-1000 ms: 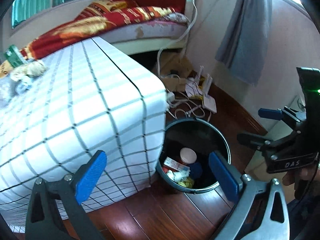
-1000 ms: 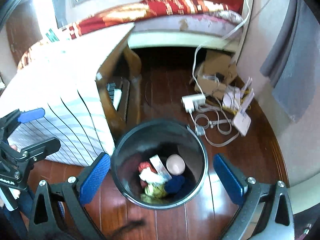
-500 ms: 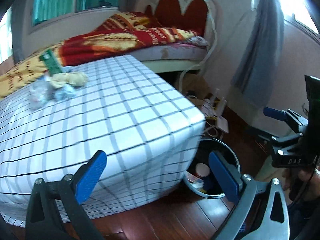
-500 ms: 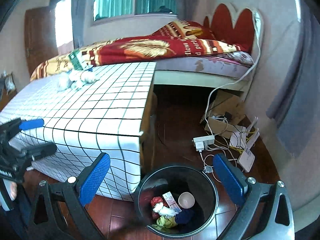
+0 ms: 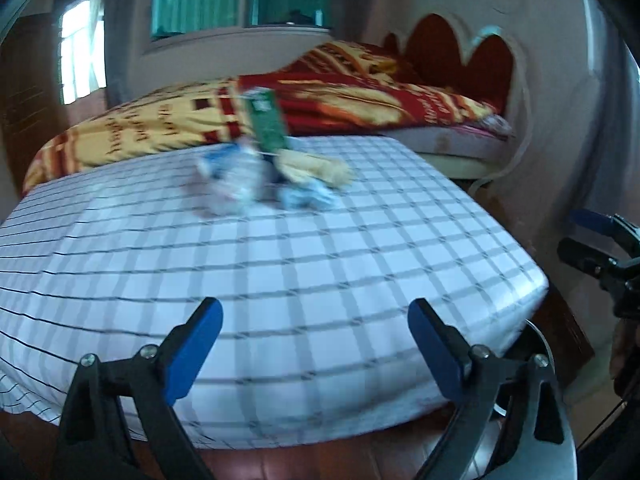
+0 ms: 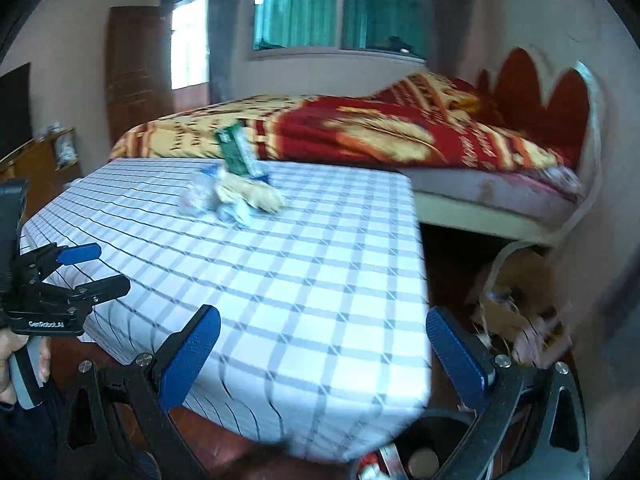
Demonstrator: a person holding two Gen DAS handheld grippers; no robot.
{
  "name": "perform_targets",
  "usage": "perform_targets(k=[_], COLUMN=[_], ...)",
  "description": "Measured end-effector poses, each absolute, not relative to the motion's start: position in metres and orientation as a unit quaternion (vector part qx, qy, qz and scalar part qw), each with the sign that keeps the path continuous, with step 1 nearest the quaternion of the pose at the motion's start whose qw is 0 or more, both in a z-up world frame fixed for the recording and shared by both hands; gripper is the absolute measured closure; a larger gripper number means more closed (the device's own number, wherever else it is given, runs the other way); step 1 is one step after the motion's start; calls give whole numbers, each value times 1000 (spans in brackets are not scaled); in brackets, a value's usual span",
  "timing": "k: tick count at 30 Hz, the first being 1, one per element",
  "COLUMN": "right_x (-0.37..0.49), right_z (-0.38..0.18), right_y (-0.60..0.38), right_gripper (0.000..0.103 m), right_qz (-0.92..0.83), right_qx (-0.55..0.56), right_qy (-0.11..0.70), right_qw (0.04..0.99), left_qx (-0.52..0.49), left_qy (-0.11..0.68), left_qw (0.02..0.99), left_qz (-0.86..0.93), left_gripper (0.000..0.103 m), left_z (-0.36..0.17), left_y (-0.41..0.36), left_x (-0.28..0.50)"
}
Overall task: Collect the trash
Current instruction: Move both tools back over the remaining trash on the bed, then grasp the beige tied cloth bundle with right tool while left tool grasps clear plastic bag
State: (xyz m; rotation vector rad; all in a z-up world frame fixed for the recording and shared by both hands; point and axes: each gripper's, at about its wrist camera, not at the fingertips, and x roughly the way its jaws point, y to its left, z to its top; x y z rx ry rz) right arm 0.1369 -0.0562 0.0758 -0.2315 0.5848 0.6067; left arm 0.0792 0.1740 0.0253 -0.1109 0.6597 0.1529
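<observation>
green carton (image 5: 267, 125) stands upright among table (image 5: 360, 240) trash, top tilted left; both claws gape empty.

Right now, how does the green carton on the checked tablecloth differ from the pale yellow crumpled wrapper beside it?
The green carton stands upright and tilted, keeping its boxy shape; the pale yellow crumpled wrapper lies low and squashed. The carton sits behind, the wrapper nearer the table's right side. Both rest in one trash pile, untouched by either open gripper.
</observation>
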Motion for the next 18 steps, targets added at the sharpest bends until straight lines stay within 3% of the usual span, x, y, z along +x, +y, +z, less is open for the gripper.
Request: perform_targets(k=[4, 18], right_x=[166, 290], right_z=[76, 37], right_y=[-3, 116], right_gripper=[0, 30], right_qz=[325, 368], right_qx=[-126, -138], right_qy=[282, 339], right_qw=[894, 855], left_qx=[-58, -50], left_qy=[317, 342], left_qw=[941, 932], left_qz=[103, 108], left_gripper=[11, 23], left_z=[29, 4], left_y=[210, 271], left_x=[93, 193])
